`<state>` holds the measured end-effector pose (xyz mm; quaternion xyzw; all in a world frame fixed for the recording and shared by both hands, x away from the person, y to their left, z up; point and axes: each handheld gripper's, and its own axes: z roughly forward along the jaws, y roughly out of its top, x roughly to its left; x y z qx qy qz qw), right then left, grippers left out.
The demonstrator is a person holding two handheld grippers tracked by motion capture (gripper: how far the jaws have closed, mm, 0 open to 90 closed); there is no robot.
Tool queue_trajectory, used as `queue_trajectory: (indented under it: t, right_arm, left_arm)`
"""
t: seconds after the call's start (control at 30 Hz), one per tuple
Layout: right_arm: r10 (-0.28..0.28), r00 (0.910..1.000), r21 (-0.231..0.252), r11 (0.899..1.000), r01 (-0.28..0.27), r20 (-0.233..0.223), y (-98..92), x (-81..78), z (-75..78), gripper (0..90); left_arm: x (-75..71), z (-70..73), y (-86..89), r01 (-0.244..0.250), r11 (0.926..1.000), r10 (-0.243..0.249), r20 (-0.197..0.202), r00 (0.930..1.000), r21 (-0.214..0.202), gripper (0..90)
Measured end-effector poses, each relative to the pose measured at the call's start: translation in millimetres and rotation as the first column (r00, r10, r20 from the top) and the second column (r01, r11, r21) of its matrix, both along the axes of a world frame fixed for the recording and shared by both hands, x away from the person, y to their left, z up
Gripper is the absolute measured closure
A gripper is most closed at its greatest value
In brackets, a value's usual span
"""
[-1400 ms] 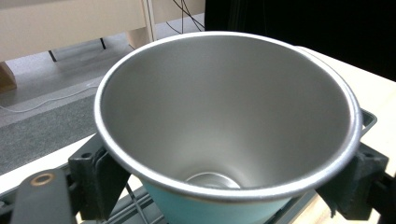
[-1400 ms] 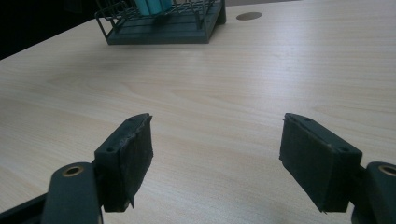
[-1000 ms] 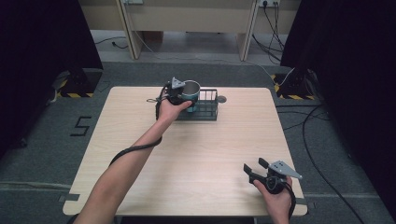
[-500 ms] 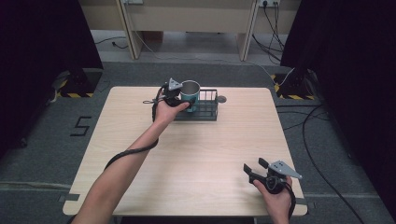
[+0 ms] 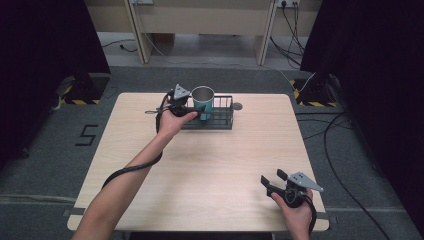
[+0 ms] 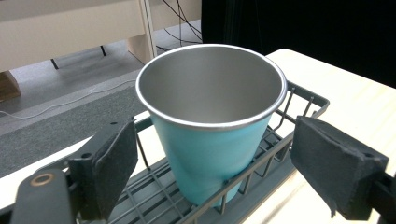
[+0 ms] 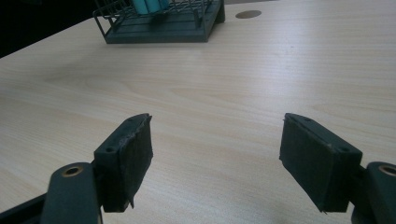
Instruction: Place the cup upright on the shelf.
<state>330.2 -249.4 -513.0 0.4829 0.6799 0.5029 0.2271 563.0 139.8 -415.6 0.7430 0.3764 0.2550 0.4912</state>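
Up at the far side of the table (image 5: 210, 165), the left gripper (image 5: 192, 111) is right against the near-left edge of the wire rack (image 5: 220, 116), and the teal cup (image 5: 202, 100) stands upright in the rack's left end. From the left gripper view we get the close look: the cup (image 6: 210, 135) sits squarely between the two black jaws, steel rim up, its inside bare and shiny. The jaws are spread wide, one pad (image 6: 114, 163) out to the cup's left and the other pad (image 6: 334, 170) out to its right, with clear daylight on both sides, so neither is touching the cup wall. The rack's (image 6: 261, 179) front rail crosses just below the cup's base, between the jaws.

Down at the near right corner of the table, the right gripper (image 5: 274, 181) is held low in the person's right hand (image 5: 295, 210), its grey plate on top, pointed toward the left across the table. The right gripper view shows its jaws parted wide over bare wood, nothing between the pads (image 7: 130, 158), with the table (image 7: 243, 88) stretching away. Far off in that view sits the rack (image 7: 163, 21), the teal of the cup (image 7: 149, 5) peeking through the wires at the top edge, well apart from this gripper. A small round grommet (image 7: 248, 14) marks the tabletop just right of the rack.
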Motion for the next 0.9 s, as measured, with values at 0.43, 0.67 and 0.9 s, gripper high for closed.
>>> queue_trajectory:
  t: [0.43,0.67,0.9]
  right_arm:
    - [-0.003,1.0000,-0.002,1.000,0.003,0.000,0.2,-0.1,0.0,26.2]
    - [-0.005,1.0000,-0.001,1.000,0.005,0.000,0.2,-0.2,0.1,26.2]
    - [-0.005,1.0000,-0.001,1.000,0.005,0.000,0.2,-0.3,0.1,26.2]
  left_arm:
    - [-21.8,2.3,20.7,0.010,0.9999,-0.010,0.021,0.9997,0.005,14.2]
    - [-34.1,2.7,29.1,0.014,0.9999,-0.014,0.034,0.9993,0.008,14.2]
    - [-46.7,0.4,39.4,0.017,0.9998,-0.017,0.038,0.9991,0.008,14.2]
